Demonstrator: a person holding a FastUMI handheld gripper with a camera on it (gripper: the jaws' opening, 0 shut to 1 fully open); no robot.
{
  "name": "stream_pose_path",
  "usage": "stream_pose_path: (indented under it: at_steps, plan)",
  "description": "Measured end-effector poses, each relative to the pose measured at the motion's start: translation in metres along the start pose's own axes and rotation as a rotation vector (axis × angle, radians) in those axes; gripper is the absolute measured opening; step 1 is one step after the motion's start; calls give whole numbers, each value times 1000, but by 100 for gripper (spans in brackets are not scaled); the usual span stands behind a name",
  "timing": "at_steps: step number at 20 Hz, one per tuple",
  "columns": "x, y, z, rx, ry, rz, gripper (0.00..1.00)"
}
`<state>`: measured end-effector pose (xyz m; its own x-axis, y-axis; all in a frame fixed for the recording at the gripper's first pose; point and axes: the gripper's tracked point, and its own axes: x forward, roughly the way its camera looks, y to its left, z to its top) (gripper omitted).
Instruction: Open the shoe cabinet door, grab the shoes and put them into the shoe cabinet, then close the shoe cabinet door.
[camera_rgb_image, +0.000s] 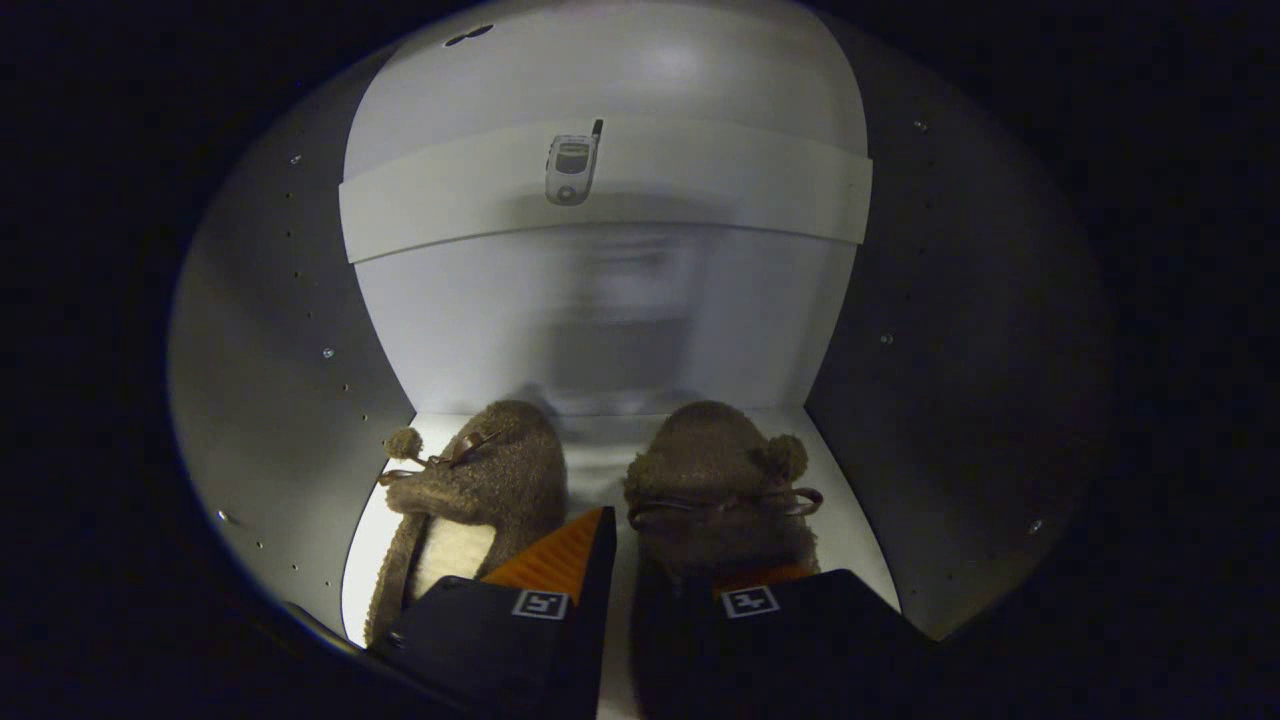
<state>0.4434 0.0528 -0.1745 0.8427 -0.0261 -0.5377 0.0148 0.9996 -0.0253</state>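
Your gripper is inside the shoe cabinet, fingers apart w/ a narrow gap, gripping nothing. Left slipper and right slipper sit side by side on the cabinet floor, toes toward the back wall, just ahead of your fingers.

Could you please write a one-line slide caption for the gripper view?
Gripper inside the shoe cabinet, fingers parted between two fuzzy brown slippers.
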Motion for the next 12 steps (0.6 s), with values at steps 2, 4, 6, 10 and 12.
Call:
stream_pose_path:
  at_steps: [2, 4, 6, 10, 12]
  plan:
    - [-13, 2, 1, 20, 2, 21, 65]
    - [-27, 1, 3, 56, -2, 39, 80]
    - [-41, -1, 5, 66, -14, 49, 87]
    - [-79, -5, 18, 36, -85, 55, 95]
    - [-108, -1, 30, 23, -150, 67, 100]
